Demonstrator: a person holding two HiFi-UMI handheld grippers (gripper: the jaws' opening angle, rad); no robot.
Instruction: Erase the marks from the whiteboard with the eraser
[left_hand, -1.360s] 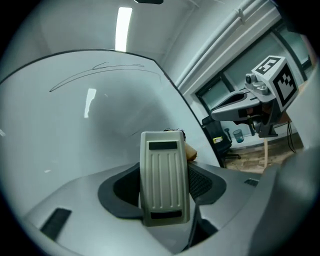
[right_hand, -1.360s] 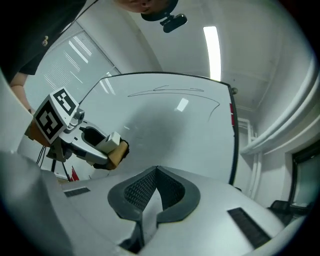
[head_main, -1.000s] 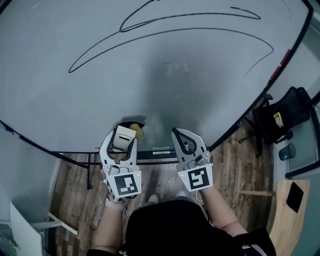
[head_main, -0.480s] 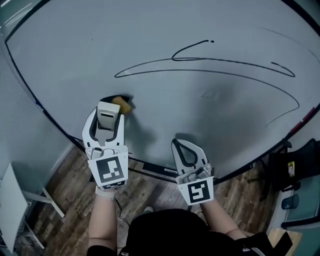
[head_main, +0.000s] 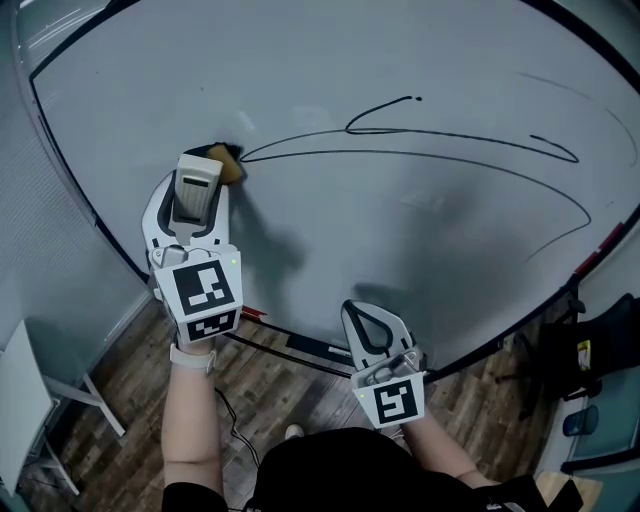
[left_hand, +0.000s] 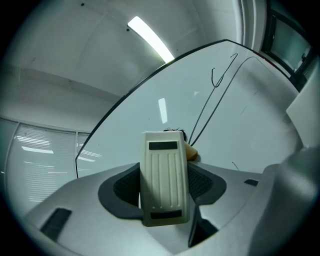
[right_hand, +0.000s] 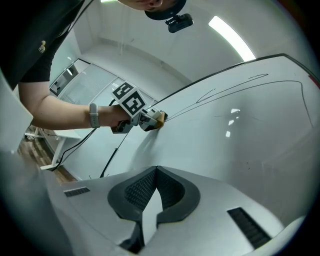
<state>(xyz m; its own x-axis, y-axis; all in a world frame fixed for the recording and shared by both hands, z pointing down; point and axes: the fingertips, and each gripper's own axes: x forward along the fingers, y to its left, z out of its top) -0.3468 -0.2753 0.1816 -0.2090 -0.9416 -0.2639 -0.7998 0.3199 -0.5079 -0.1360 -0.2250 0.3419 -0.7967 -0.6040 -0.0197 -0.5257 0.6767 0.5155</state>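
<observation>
The whiteboard (head_main: 400, 250) fills the head view and carries long black marker lines (head_main: 450, 140). My left gripper (head_main: 205, 165) is shut on the cream eraser (head_main: 195, 185), whose tan felt end (head_main: 228, 160) touches the board at the left tip of the lines. In the left gripper view the eraser (left_hand: 164, 182) stands between the jaws, with the lines (left_hand: 210, 110) running off beyond it. My right gripper (head_main: 365, 320) hangs low near the board's bottom edge, shut and holding nothing. From the right gripper view I see the left gripper (right_hand: 142, 117) pressed to the board.
A red marker (head_main: 598, 246) lies on the board's right edge. A black chair (head_main: 595, 345) stands at the lower right, and a white table (head_main: 30, 385) at the lower left over wooden floor. A cable (head_main: 230, 420) trails from the left gripper.
My left gripper carried the eraser up and left along the board to the left tip of the lines. The right gripper stayed low by the bottom edge.
</observation>
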